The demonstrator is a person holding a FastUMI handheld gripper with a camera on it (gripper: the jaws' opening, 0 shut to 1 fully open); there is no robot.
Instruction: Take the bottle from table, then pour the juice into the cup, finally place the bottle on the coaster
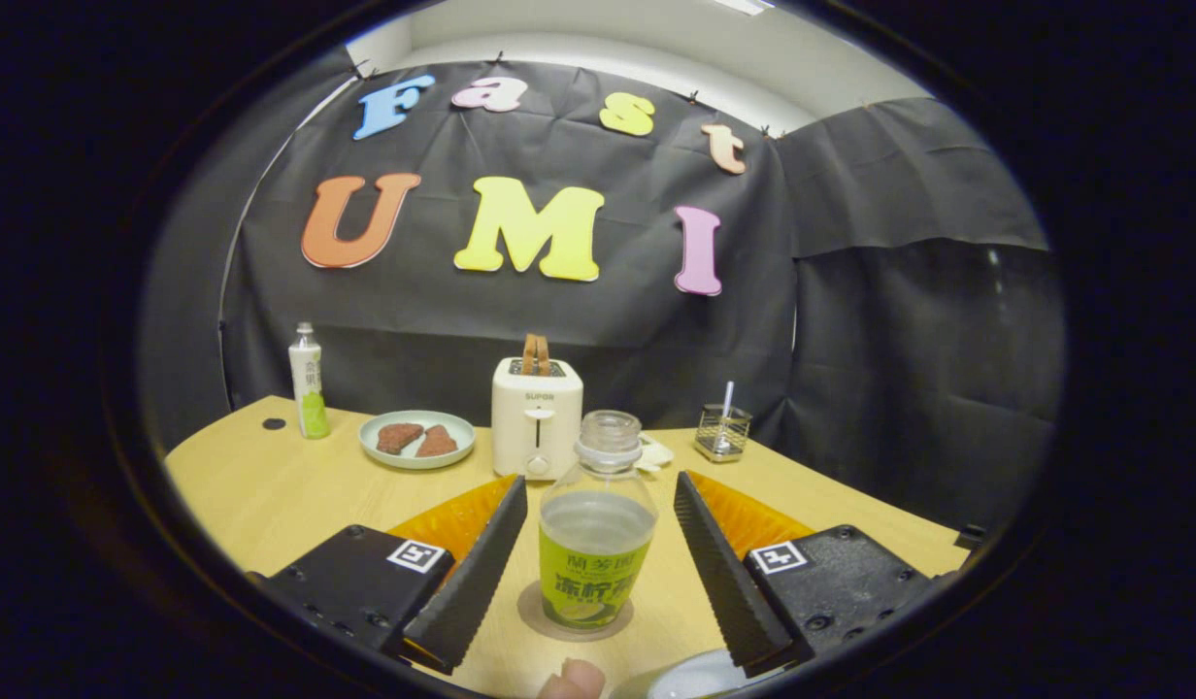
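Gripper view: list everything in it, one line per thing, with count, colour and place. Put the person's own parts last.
open bottle: 1, clear with green label, no cap, partly full, standing on the coaster between the fingers
coaster: 1, brownish round, under the open bottle
capped bottle: 1, white and green, far corner of the table
plate: 1, pale green, holding two brown pieces, beside the toaster
toaster: 1, cream, with brown slices in its slots, beyond the open bottle
wire holder: 1, metal, with a white stick in it, other side of the toaster
cup: 1, pale rim, close by one finger
table: 1, light wood
fingertip: person's, nearest the camera
gripper: 1, jaws open either side of the open bottle, not touching
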